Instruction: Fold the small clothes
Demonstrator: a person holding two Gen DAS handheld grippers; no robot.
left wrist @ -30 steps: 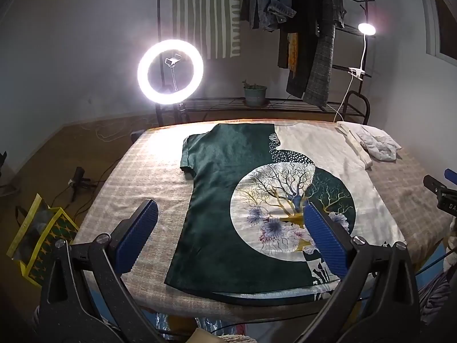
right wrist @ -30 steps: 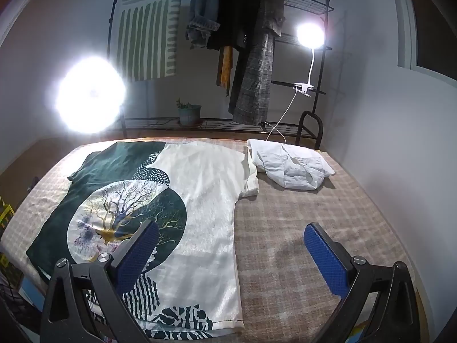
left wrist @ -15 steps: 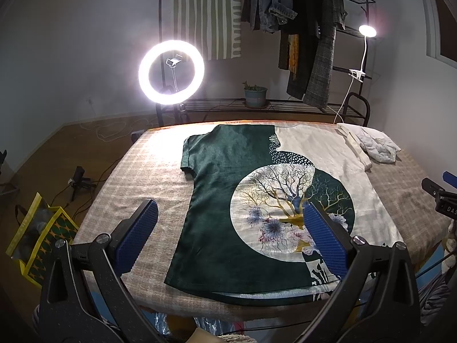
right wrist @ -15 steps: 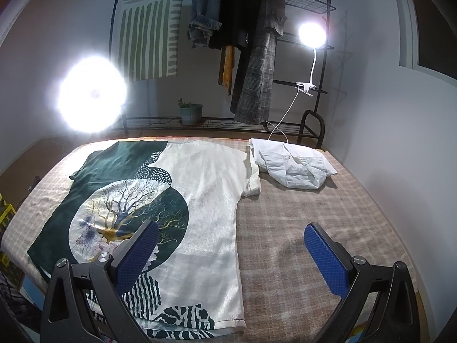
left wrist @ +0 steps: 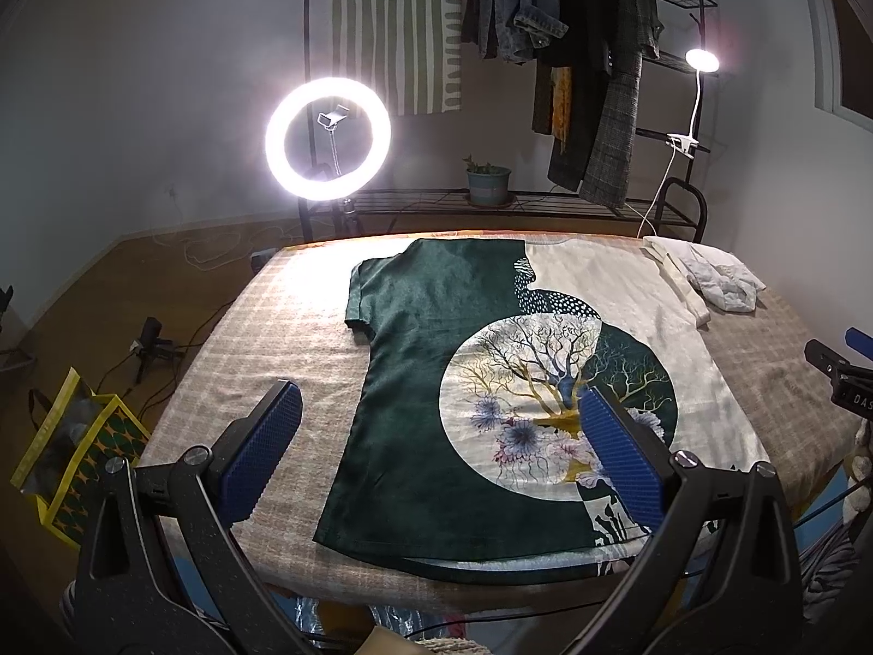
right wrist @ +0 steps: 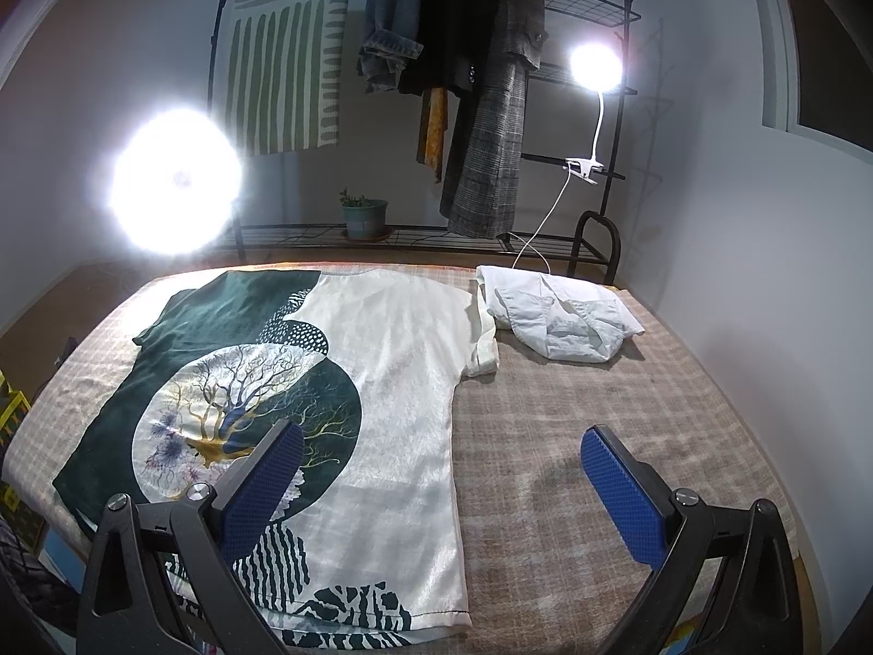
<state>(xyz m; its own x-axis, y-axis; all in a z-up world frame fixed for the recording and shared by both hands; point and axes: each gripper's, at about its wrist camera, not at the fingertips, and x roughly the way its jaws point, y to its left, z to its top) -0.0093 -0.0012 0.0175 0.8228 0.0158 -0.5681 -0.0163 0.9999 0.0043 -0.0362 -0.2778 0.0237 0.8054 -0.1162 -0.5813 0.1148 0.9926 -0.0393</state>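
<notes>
A green and cream T-shirt with a round tree print lies flat on the checked table, its hem toward me. My left gripper hovers open above the shirt's lower green half, holding nothing. My right gripper hovers open over the shirt's cream side edge and the bare cloth beside it, also holding nothing. The right gripper's tip shows at the right edge of the left wrist view. A crumpled white garment lies by the shirt's right sleeve.
Behind the table stand a ring light, a clothes rack with hanging garments, a plant pot and a clip lamp. A yellow bag sits on the floor at left.
Both grippers have drifted slightly back and upward, so the shirt sits a little lower in view. Nothing was grasped or moved.
</notes>
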